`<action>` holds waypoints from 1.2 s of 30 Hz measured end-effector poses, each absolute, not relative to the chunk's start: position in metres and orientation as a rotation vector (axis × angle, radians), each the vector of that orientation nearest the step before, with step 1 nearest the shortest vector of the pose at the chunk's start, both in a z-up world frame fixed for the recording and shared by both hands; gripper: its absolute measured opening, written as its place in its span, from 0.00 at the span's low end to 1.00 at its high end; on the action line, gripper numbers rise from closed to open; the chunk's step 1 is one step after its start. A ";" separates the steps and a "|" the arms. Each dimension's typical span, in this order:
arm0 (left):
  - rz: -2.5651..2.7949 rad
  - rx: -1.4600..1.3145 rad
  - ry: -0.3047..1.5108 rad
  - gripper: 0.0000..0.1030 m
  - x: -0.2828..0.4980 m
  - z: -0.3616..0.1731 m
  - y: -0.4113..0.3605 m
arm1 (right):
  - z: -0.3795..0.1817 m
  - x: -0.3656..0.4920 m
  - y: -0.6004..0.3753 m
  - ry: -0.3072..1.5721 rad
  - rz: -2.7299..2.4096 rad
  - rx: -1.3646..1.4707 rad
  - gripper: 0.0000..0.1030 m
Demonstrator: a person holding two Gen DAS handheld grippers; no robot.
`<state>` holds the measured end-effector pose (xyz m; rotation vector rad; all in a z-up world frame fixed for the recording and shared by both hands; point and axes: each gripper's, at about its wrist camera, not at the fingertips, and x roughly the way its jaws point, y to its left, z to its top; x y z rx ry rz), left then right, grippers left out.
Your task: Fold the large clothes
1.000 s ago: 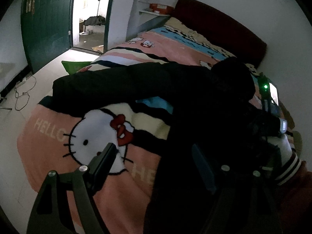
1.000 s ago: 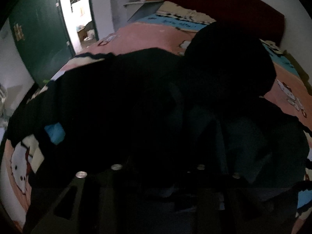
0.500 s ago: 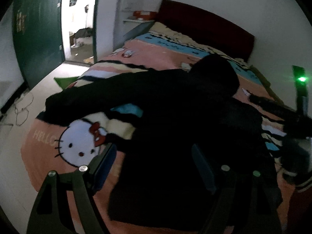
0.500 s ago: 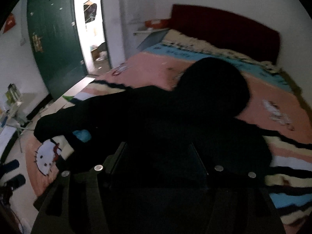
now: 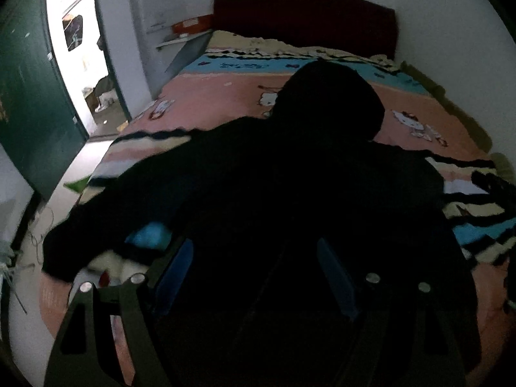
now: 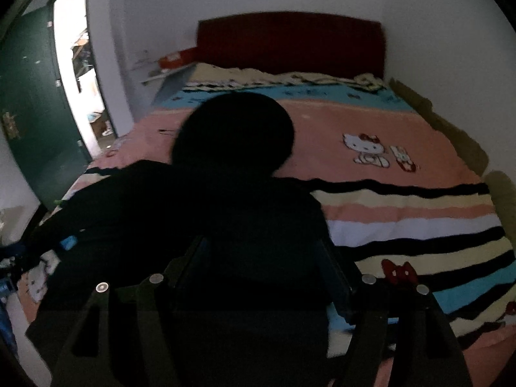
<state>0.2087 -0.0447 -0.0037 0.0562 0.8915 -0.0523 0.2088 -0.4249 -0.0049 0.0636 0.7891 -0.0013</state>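
A large black hooded garment (image 5: 290, 187) lies spread on the bed, hood toward the headboard, one sleeve stretched to the left. It also shows in the right wrist view (image 6: 200, 206). My left gripper (image 5: 253, 258) is open above the garment's lower body, its blue-padded fingers (image 5: 175, 261) apart with nothing between them. My right gripper (image 6: 262, 258) is open above the garment's lower right part. The right gripper's dark tip (image 5: 490, 183) shows at the right edge of the left wrist view.
The bed has a pink, blue and striped cartoon-cat blanket (image 6: 403, 200) and a dark red headboard (image 6: 290, 45). A green door (image 5: 29, 109) stands open at the left. A small shelf with an orange box (image 5: 192, 25) is beside the headboard. Cables lie on the floor at left.
Both grippers have pulled back and risen from the garment. The views now take in the whole bed. The garment lies flat with its right part folded in.
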 end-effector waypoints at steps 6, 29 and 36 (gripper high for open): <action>-0.078 0.090 0.870 0.76 0.298 -0.037 -0.090 | -0.037 0.266 -0.444 0.799 -0.027 0.084 0.67; -0.060 0.151 0.898 0.83 0.335 -0.104 -0.116 | -0.122 0.301 -0.443 0.912 -0.006 0.137 0.72; -0.106 0.180 0.966 0.83 0.335 -0.132 -0.127 | -0.129 0.286 -0.424 0.955 0.018 0.094 0.72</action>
